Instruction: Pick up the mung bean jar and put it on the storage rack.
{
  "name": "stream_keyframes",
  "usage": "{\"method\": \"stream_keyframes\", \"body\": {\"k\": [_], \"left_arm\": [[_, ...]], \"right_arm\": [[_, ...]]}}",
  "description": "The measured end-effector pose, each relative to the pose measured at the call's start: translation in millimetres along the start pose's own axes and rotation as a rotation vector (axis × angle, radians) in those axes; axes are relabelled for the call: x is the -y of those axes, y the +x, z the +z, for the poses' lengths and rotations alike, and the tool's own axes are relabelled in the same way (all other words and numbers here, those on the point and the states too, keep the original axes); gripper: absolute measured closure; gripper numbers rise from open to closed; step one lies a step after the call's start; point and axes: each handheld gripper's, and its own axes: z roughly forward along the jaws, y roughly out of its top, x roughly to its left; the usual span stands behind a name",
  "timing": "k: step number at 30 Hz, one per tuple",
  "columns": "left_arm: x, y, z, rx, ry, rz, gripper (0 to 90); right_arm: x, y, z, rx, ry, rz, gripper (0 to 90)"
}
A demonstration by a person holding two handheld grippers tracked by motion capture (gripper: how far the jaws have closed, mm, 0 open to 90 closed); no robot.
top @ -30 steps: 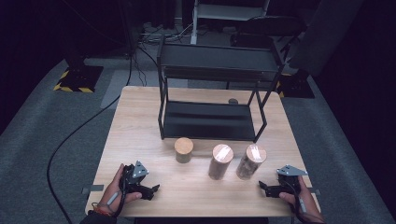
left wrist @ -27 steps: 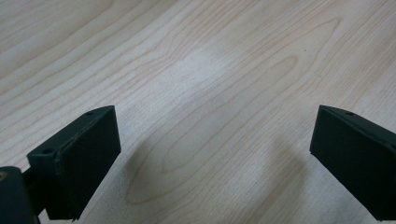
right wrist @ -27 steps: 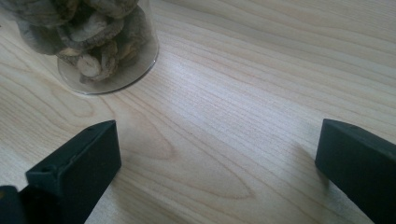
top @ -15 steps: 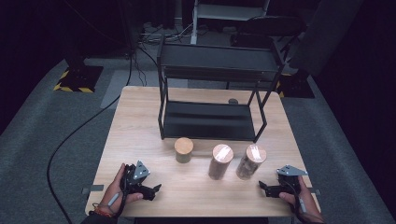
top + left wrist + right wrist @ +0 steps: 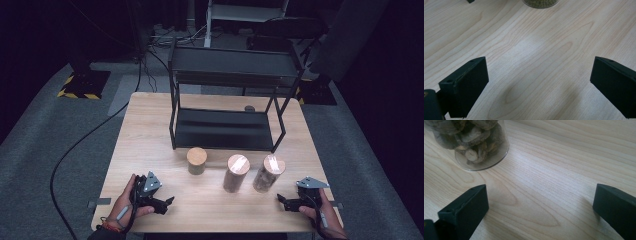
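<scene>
Three clear jars with wooden lids stand in a row on the wooden table: a short jar of green contents, a taller middle jar, and a right jar of brownish dried pieces. My left gripper rests near the front left edge, open, with bare wood between its jaws. The short jar's base shows at the top of the left gripper view. My right gripper rests at the front right, open, and the right jar's base stands just beyond its left jaw.
A black two-tier metal rack stands at the back of the table, its lower shelf bare. Beyond the table are a grey floor, cables and dark stands.
</scene>
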Motion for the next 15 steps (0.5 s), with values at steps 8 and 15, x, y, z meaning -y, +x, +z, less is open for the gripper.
{"method": "stream_keyframes", "body": {"k": [8, 15], "left_arm": [[-2.4, -0.4, 1.1, 0.007, -0.01, 0.003, 1.4], [-5.7, -1.1, 2.0, 0.012, -0.02, 0.01, 1.4]], "right_arm": [[0.0, 0.0, 0.0, 0.0, 0.0, 0.0, 0.0], [-0.1, 0.0, 0.0, 0.0, 0.0, 0.0, 0.0]]}}
